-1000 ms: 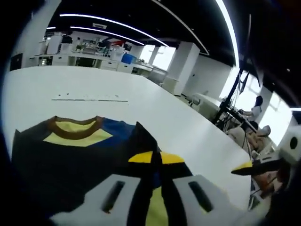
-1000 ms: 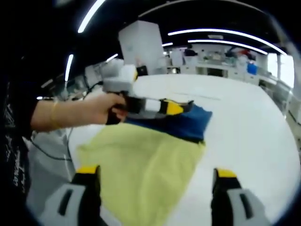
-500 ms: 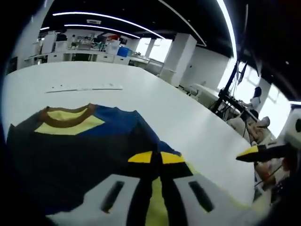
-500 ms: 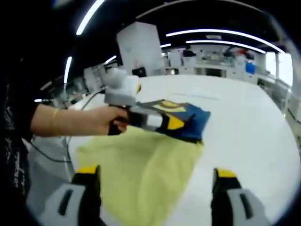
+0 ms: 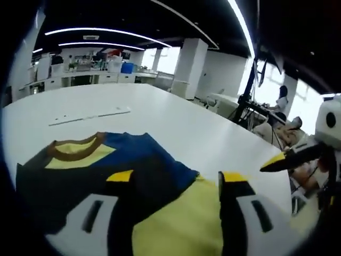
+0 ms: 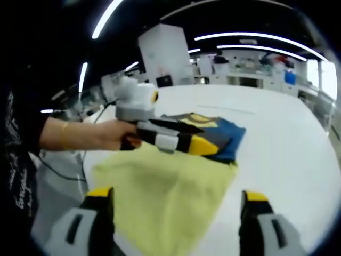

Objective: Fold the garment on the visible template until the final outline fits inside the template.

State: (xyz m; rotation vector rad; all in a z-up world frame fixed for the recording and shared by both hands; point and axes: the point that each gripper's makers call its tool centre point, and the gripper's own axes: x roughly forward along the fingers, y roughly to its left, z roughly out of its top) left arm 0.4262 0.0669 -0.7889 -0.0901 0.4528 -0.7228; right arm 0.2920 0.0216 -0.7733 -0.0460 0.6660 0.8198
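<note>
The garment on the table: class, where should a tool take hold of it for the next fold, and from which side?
Probably the garment's navy folded edge lying on the yellow cloth. It lies as a raised, free edge facing the open right tool, so come in low across the yellow cloth.

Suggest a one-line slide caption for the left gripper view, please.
Open left gripper above a folded dark and blue garment on a yellow template.

My right gripper (image 6: 173,205) is wide open above the yellow cloth (image 6: 165,189). My left gripper (image 6: 205,140) hovers by the folded garment (image 6: 224,133), farther away.
</note>
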